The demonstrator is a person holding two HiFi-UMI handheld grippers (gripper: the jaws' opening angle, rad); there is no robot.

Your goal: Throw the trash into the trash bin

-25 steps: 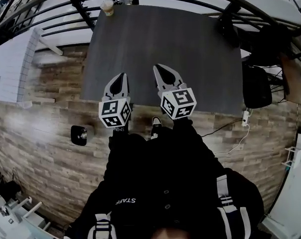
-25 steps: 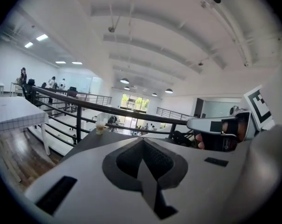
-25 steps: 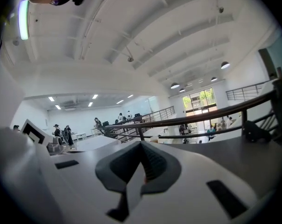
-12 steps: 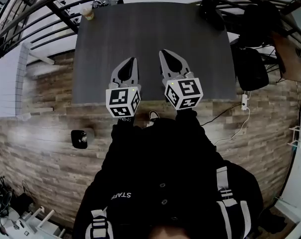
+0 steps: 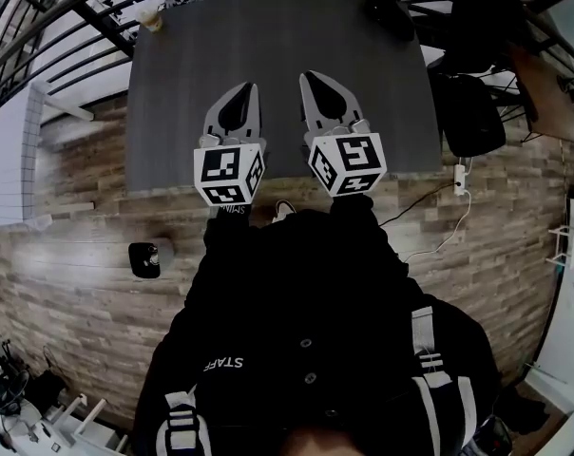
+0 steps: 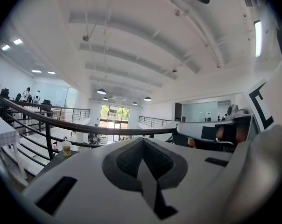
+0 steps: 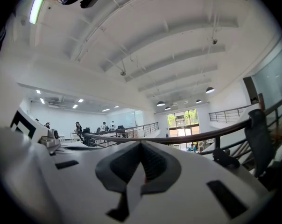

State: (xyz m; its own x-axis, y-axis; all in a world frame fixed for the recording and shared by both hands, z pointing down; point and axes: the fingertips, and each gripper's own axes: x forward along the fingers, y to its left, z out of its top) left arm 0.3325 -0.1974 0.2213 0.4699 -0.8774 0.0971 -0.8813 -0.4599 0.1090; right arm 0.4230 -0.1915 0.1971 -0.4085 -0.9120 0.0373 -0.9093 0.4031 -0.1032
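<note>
Left gripper [image 5: 248,91] and right gripper [image 5: 308,78] — two, side by side, each closed tight and empty, poised above the near part of the dark tabletop [image 5: 268,36]. Farther out, one cup [image 5: 150,17], upright at the far left corner, well apart from both. Beyond that edge, a black railing [image 6: 85,127]. Off the right side, dark chairs [image 5: 468,112] — count hard to tell. On the wood floor [image 5: 78,283] at left, one small black object [image 5: 144,257].
</note>
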